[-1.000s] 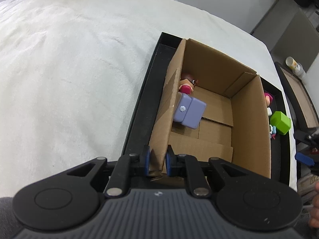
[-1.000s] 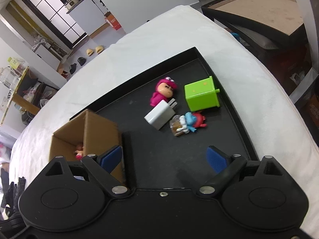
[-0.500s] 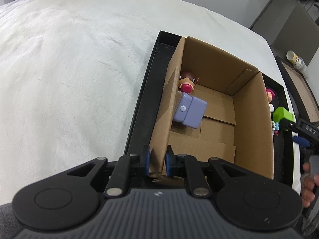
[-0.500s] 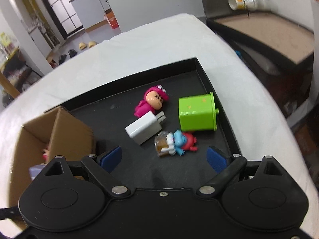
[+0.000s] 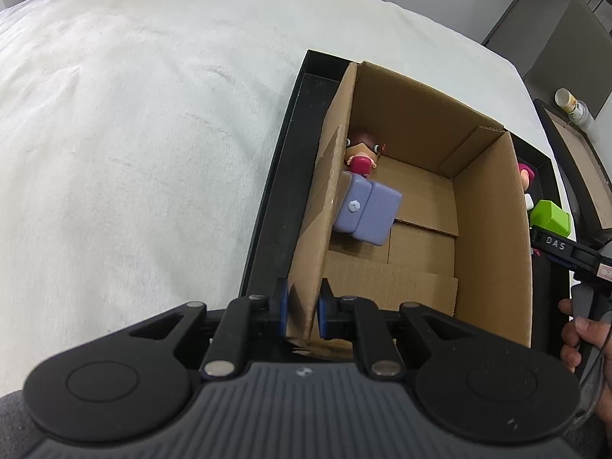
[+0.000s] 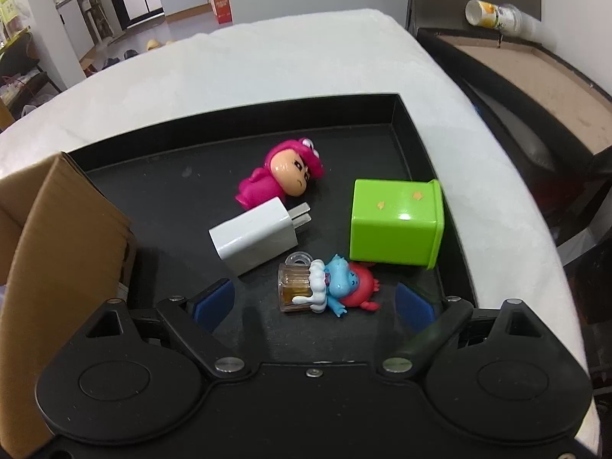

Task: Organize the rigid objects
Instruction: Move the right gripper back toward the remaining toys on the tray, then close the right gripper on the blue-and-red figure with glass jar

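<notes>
Left gripper pinches brown cardboard box wall – steadying; right gripper jaws wide, empty, above small blue-and-red toy figurine in black tray – centre before closing

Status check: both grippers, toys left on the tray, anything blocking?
Left gripper shut on cardboard box wall. Right gripper open, empty, over blue-red figure. Charger, pink figure, green cube loose on tray. Path clear.
</notes>
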Motion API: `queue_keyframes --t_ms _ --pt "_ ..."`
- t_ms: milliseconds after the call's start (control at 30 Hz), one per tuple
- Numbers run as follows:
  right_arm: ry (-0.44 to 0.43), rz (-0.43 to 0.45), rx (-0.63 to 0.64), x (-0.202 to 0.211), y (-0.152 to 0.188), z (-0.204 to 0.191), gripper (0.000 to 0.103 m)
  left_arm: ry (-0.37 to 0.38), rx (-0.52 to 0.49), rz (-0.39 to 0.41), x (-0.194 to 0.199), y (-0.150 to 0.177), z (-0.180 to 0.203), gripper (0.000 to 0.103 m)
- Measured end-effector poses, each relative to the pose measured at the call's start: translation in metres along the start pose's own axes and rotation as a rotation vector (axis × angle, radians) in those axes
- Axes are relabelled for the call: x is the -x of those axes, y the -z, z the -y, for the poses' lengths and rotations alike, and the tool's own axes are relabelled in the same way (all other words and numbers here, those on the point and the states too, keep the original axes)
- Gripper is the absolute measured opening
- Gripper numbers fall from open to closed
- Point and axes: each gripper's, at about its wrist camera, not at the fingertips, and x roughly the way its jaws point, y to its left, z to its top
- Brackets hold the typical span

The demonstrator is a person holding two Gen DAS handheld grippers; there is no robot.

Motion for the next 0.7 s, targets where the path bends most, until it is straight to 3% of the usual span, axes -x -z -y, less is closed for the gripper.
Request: queue_keyframes --t_ms 267,333,400,700 --pt "0.042 -0.001 0.046 -0.010 0.005 -0.006 0.081 0.010 0.003 0.001 0.001 0.001 -0.003 0.014" --pt "0.039 0.014 0.055 -0.008 0.006 -0.008 0.074 0.003 -0.005 -0.001 0.001 0.000 -0.001 0.014" --pt "0.032 0.025 0.070 -0.004 0.008 -0.011 0.059 0.000 -0.010 0.000 0.001 0.000 0.000 0.014" --pt "-0.033 -0.030 0.038 0.012 0.011 -0.010 0.058 0.007 0.002 0.005 0.000 0.001 -0.001 0.014"
